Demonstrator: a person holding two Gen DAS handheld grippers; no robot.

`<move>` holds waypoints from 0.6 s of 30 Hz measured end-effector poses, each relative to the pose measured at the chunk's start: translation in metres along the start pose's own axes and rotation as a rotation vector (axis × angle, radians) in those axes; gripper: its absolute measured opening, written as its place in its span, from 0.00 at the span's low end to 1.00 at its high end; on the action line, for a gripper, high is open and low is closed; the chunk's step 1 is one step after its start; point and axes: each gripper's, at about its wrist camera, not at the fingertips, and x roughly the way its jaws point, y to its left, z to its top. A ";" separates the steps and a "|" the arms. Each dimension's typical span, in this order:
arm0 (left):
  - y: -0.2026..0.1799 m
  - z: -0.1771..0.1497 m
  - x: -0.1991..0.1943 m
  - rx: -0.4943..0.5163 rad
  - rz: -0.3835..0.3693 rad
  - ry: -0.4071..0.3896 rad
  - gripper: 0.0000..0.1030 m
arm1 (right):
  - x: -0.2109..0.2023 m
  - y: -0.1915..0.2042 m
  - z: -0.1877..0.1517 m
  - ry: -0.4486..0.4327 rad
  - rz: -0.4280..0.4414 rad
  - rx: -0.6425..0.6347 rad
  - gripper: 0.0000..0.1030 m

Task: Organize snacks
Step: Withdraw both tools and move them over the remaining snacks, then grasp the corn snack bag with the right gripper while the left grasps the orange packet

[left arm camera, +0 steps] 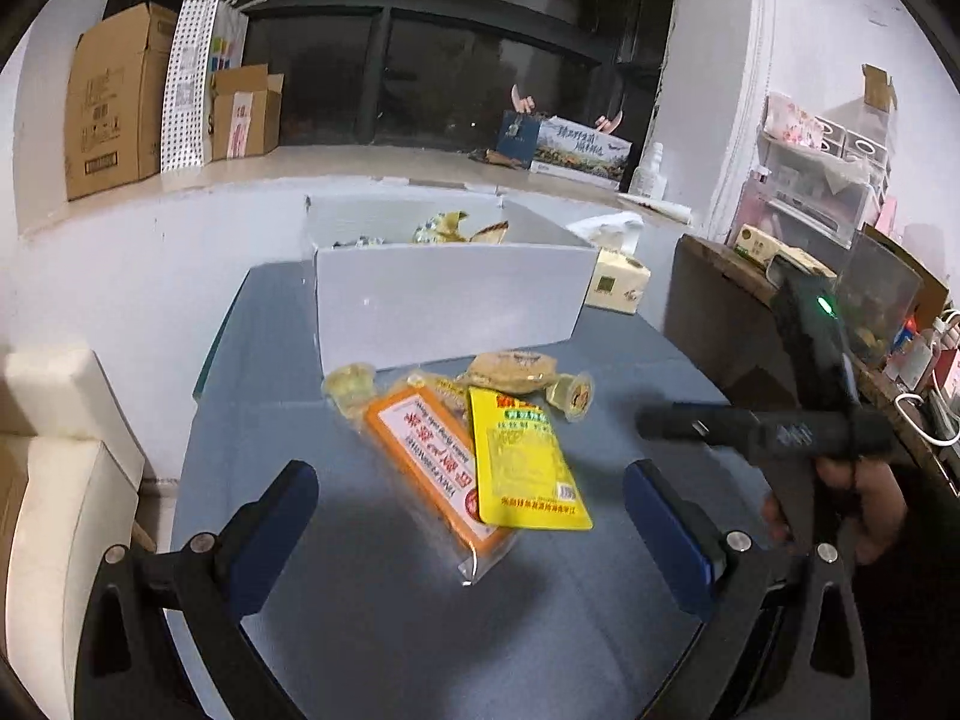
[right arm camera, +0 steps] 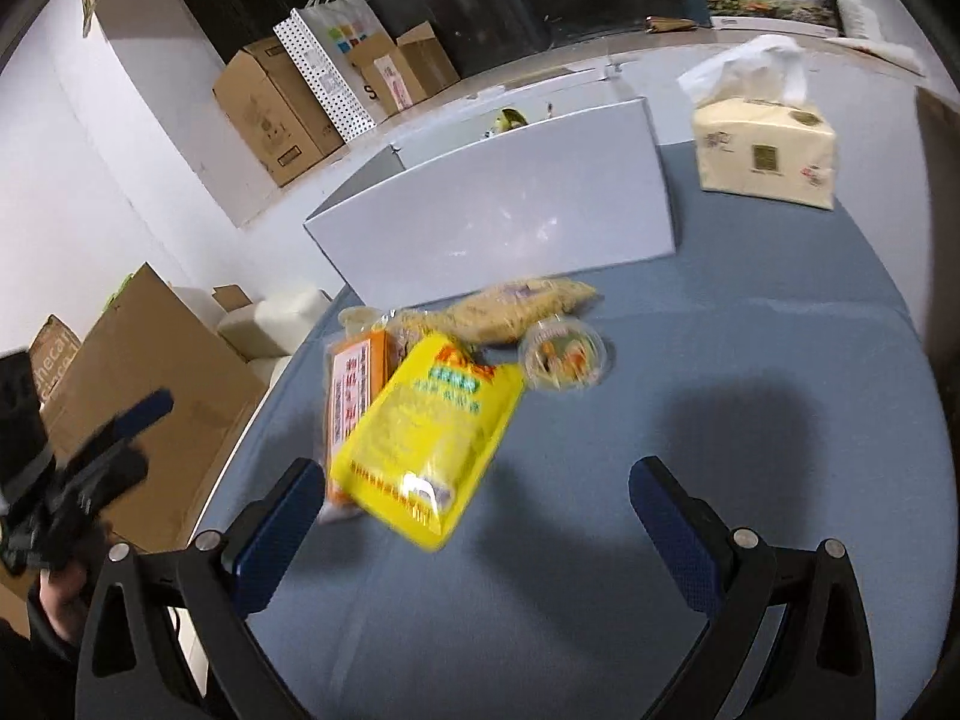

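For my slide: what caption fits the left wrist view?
Open left gripper hovering over yellow packet and orange packet.

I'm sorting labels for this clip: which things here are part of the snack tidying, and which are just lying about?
Job: yellow pouch; orange packet; jelly cup; beige wrapped snack; white box.

Lying about: tissue pack; cardboard boxes; dotted paper bag.

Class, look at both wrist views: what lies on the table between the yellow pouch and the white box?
A beige wrapped snack and a jelly cup lie between the yellow pouch and the white box, shown in both views.
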 end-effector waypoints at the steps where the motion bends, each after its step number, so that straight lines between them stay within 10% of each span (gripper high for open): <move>1: 0.000 -0.001 0.001 -0.001 0.002 0.001 1.00 | 0.009 0.001 0.007 0.015 0.005 -0.006 1.00; 12: 0.012 -0.001 0.007 -0.055 -0.004 0.019 1.00 | 0.081 0.010 0.047 0.078 -0.115 -0.088 1.00; 18: 0.013 -0.003 0.008 -0.064 -0.007 0.018 1.00 | 0.098 -0.001 0.065 0.097 -0.200 -0.041 0.79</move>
